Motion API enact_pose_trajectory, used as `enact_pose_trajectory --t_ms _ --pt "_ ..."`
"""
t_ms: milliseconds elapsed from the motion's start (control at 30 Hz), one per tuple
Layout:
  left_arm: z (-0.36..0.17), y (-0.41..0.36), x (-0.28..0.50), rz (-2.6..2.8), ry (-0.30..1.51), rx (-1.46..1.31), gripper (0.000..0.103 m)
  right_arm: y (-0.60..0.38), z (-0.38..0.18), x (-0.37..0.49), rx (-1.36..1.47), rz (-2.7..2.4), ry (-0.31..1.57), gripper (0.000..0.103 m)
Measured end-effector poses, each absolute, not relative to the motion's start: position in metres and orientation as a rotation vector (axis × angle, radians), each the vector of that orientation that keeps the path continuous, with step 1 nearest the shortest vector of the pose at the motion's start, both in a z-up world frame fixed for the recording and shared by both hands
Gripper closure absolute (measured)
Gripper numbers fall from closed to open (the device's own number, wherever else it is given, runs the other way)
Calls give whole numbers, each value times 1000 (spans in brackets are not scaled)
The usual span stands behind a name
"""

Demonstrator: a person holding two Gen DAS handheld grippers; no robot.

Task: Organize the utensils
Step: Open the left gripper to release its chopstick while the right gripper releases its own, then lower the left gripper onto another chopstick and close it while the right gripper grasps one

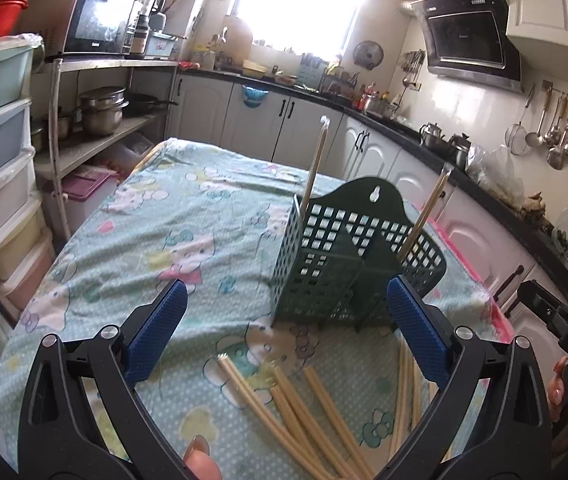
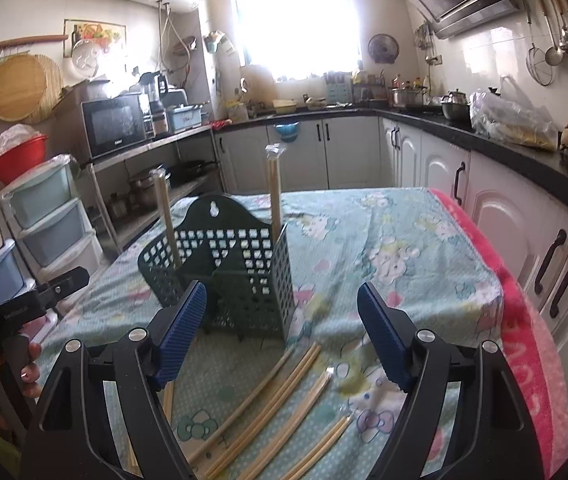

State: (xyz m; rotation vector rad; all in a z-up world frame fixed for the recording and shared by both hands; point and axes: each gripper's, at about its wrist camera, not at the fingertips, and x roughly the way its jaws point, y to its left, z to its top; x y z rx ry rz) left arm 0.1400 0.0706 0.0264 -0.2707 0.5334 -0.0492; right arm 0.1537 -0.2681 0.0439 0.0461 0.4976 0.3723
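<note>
**Chopsticks loose before green holder**

Perforated dark green plastic holder [image 1: 337, 256] upright on patterned cloth tabletop [image 1: 172, 216], two wrapped chopstick pairs [image 2: 274, 188] standing inside. Pale slender wooden chopsticks [image 1: 303, 412] scattered flat just in front. Left gripper [image 1: 284, 332] and right gripper [image 2: 282, 334] both spread wide, ribbed blue pads [image 2: 182, 332] bare, grasping nothing.

We're in a lived-in home kitchen: a range hood [image 1: 469, 36] angles over the black counter [image 1: 423, 130], with ladles and strainers [image 1: 555, 132] hanging on the tiled wall. A microwave [image 2: 118, 124] sits on a metal shelf, pots [image 1: 104, 110] below, white cabinets [image 2: 435, 152] all round.
</note>
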Motion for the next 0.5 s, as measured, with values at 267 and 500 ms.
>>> enact_pose_trajectory --t_ms 267,500 --pt "8 69 133 -36 583 -261 11 -258 30 146 24 407 537 28" --pt "-7 66 130 -28 629 -250 11 -254 17 144 15 432 576 28"
